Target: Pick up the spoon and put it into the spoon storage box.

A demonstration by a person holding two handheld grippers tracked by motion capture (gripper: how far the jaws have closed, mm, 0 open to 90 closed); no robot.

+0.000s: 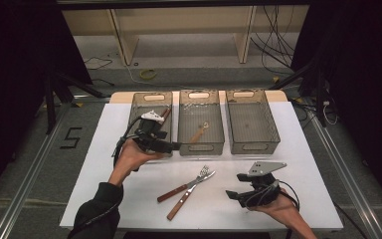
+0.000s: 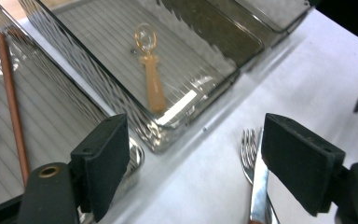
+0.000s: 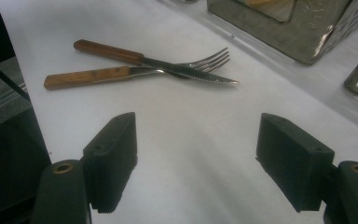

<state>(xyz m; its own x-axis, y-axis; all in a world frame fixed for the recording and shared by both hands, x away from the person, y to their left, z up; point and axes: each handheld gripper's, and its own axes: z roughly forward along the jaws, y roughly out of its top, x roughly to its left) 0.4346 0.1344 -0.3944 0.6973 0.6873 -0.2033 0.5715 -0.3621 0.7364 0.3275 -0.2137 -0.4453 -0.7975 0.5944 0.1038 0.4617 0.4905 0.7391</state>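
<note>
1. Nearest the camera in the high view, the person's two forearms came in from the bottom edge, each hand carrying a gripper over the white worktop (image 1: 129, 199).
2. The right gripper (image 1: 233, 195) rested at the near right of the worktop, pointing left toward the cutlery; its jaws stood released with nothing between them, as the right gripper view showed.
3. The left gripper (image 1: 175, 146) hovered at the near end of the left bin (image 1: 151, 97), its jaws aimed toward the middle bin (image 1: 199, 148). Its jaws were spread wide and held nothing.
4. Judged done: two brown stick-like pieces (image 2: 10, 88), possibly chopsticks, lay in the left bin, and a spoon (image 2: 150, 74) with a pale wooden handle lay in the middle bin. The work appeared to be sorting cutlery into the three bins by kind.
5. Judged left: a fork (image 3: 158, 58) and a knife (image 3: 135, 74), both with wooden handles, lay crossed on the worktop, near of the bins and between the two grippers. Neither was touched by any jaw.
6. The right bin (image 1: 273, 127) looked empty, so at least one of the two remaining pieces likely belonged there.
7. With both sets of jaws free, the sorting seemed roughly half finished, and the next grasp would probably fall on the fork or knife.
</note>
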